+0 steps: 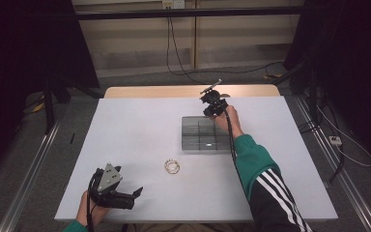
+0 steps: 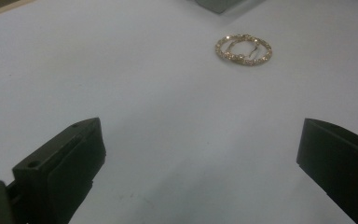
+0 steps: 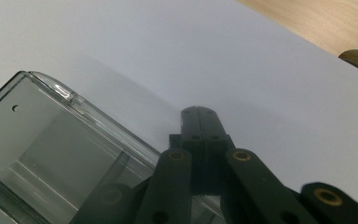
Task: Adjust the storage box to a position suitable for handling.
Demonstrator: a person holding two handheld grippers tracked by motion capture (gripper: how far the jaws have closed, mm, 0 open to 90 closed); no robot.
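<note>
Jaws of the left gripper stood wide, empty, aimed at the gold ring pair lying near-centre on the table, likely lined up for a pick. Right gripper, jaws closed, rested at the clear box's far-right rim, possibly steadying it.

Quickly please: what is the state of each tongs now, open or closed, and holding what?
Left tongs: open, holding nothing; the gold sparkling bracelet lies on the table ahead.
Right tongs: closed, holding nothing, beside the clear plastic compartment box.
</note>
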